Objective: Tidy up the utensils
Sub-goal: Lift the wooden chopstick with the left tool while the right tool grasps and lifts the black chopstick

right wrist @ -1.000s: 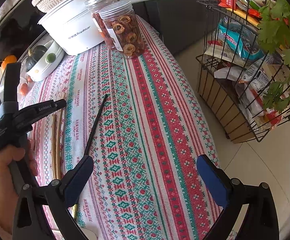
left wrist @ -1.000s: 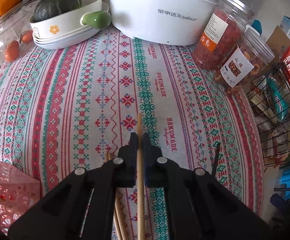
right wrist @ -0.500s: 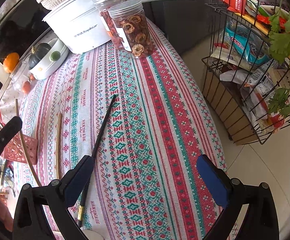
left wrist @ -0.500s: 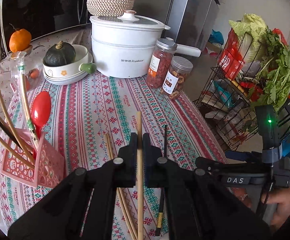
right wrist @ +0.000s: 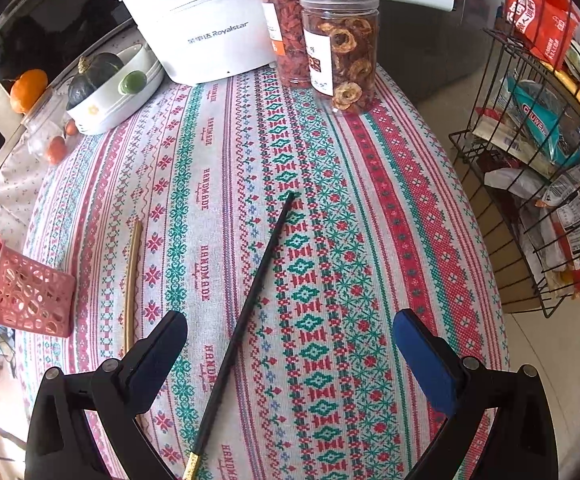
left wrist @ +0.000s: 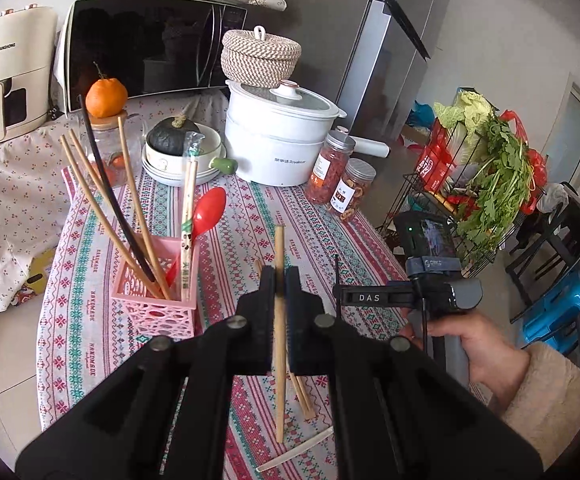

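Patterned surface (right wrist: 330, 240): black chopstick (right wrist: 250, 288) lies lengthwise between the open right tongs (right wrist: 290, 344), nearest them; left tongs (left wrist: 280, 280) grip a wooden chopstick (left wrist: 279, 320), right of the pink basket (left wrist: 154, 308)

**Black chopstick between open jaws**

The right hand-held gripper (right wrist: 290, 354) hangs over the desk (right wrist: 370, 220) with its jaws wide apart. A black chopstick (right wrist: 250, 304) lies flat between them, untouched. Left of it lies a wooden chopstick (right wrist: 132, 276), then a pink basket (right wrist: 30, 300).
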Motion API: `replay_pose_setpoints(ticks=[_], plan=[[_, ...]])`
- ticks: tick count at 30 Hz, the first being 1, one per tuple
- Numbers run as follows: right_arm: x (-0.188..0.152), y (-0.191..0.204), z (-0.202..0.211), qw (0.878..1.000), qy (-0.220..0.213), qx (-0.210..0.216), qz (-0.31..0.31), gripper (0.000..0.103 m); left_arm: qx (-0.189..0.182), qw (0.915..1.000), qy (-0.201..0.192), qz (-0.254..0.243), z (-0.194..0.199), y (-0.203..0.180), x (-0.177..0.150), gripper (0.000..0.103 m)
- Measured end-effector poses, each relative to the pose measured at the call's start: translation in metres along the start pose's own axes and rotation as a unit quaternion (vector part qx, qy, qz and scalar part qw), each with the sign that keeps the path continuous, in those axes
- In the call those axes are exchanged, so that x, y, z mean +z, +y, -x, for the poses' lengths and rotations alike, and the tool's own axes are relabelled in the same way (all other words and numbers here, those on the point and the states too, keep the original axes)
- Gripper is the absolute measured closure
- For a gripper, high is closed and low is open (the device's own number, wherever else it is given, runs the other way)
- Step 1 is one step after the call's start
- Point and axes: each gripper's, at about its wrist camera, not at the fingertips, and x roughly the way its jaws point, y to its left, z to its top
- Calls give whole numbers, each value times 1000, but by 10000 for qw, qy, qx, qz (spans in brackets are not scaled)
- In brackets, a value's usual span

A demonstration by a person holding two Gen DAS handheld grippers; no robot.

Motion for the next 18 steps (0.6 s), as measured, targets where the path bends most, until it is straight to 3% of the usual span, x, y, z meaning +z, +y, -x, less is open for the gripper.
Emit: replay_pose_setpoints(ticks=[3,6,14,15,17,18], plan=[[5,13,-15,9996,65,-162,213,1,-18,10000,-25,89,8,12,-2,97],[9,14,-31,9996,196,-178,96,8,-25,9998,-69,158,18,24,-5,97],[16,25,-45,9970,295,-717,0,9,-52,9992,-151,379,33,44,-3,97],[15,25,-44,9970,249,-733,-50,12,-44,9991,-146,390,34,45,-3,97],[14,28,-40,9971,126,-746,-101,31,-23,9990,-135,436,35,48,-4,97],[15,30,-38,9974,63,-720,-71,51,-16,9989,-134,458,36,50,-5,97]])
